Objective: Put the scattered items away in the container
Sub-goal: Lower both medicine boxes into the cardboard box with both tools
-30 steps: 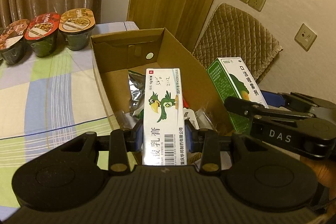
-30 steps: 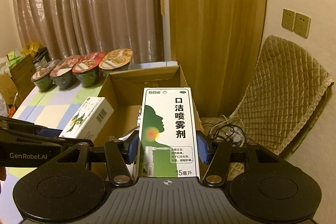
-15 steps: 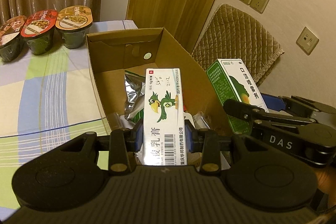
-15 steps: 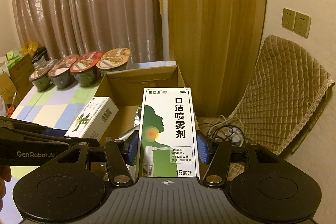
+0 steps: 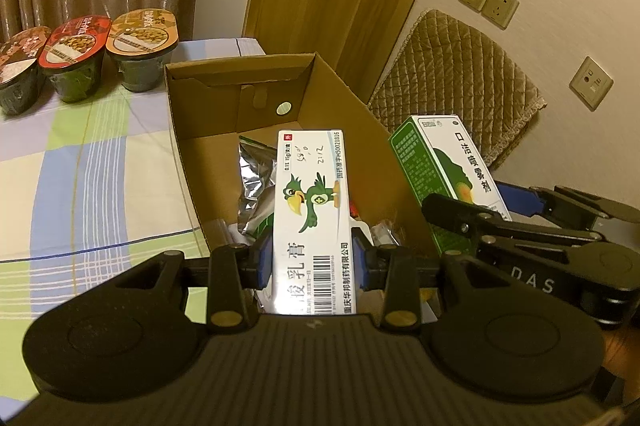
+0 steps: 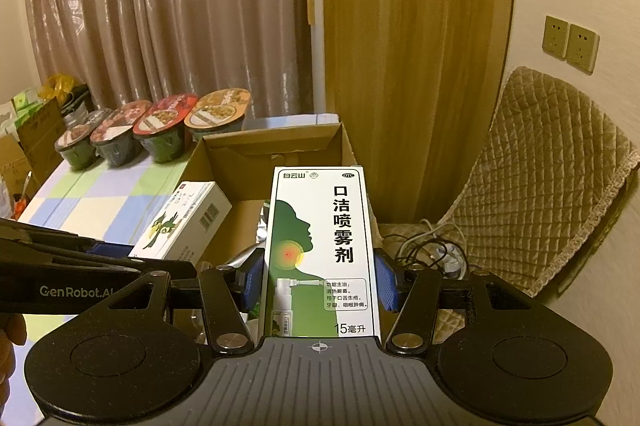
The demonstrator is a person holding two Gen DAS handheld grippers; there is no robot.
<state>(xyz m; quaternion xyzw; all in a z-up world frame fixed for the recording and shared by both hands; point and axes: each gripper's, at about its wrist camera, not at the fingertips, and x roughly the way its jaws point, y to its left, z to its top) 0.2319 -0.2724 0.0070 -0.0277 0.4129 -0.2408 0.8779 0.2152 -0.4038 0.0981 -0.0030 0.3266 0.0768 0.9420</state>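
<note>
Curtains and a wooden door fill the upper part of both views, and below them lies the checked tablecloth (image 5: 92, 162) with the instant-noodle bowls (image 5: 142, 48) in the upper left. At the centre of the left wrist view I see the open cardboard box (image 5: 304, 94), with a silver foil pouch (image 5: 254, 186) and some small items I cannot identify already inside.

My left gripper (image 5: 312, 260) is closed on the white ointment box (image 5: 312, 214) with the green bird, holding it over the near part of the cardboard box. My right gripper (image 6: 320, 282) is clamped on the green-and-white throat spray box (image 6: 322, 250), which sits at the right wall of the cardboard box, above its rim.

Compared with one second ago, the cardboard box opening looks lower and more open in the left wrist view, and the ointment box sits further right in the right wrist view. I judge that both packs are nearly placed for release, but neither is released yet.
</note>
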